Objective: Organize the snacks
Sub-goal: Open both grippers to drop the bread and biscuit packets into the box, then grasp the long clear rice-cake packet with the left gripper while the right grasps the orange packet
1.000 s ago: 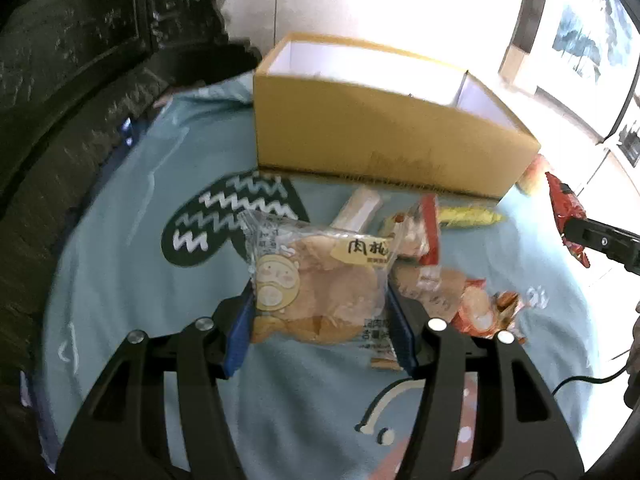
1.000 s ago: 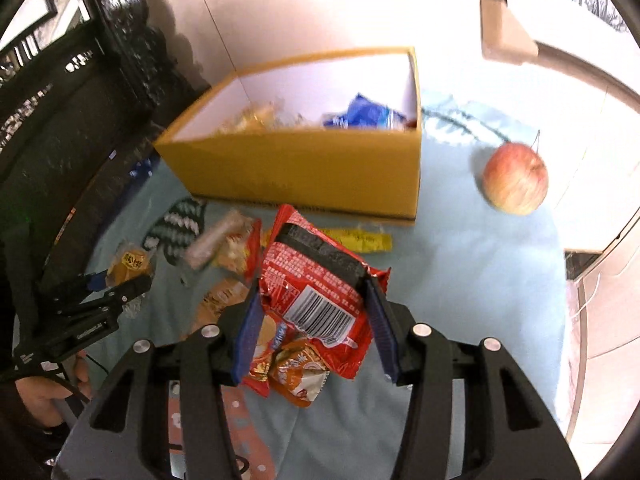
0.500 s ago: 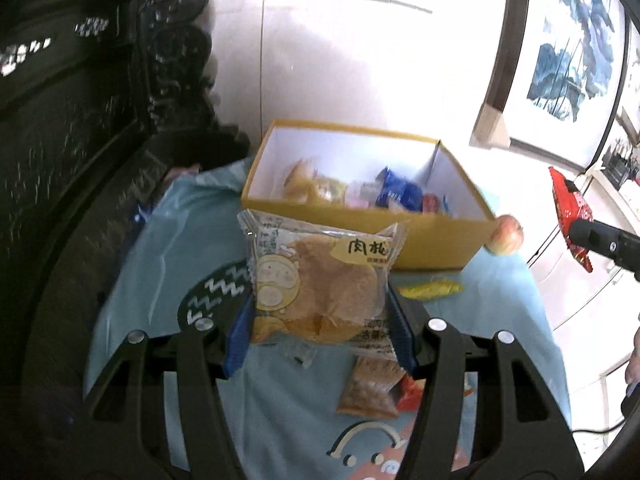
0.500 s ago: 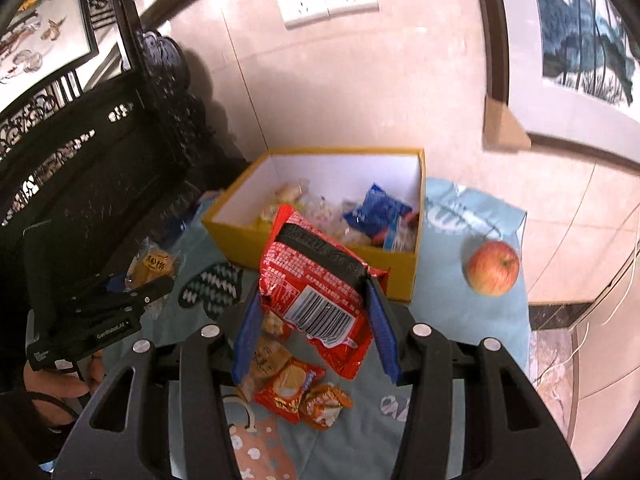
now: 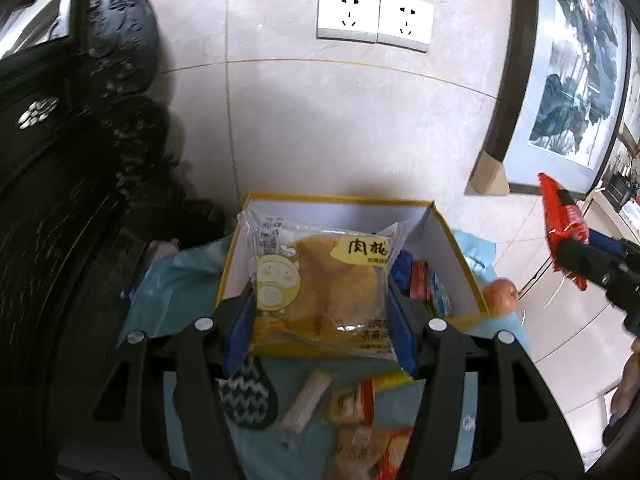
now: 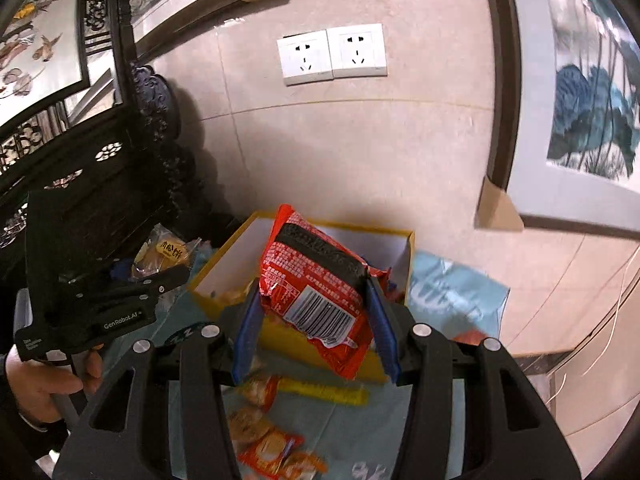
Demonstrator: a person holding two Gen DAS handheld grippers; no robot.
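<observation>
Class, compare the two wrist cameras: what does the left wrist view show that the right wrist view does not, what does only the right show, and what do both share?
Only the left wrist view: an apple beside the box and a pale wrapped bar on the cloth.

Only the right wrist view: the hand holding the left gripper, and a bird painting.

Both: the yellow box, the bread packet, the red packet, the wall sockets and the blue cloth.
</observation>
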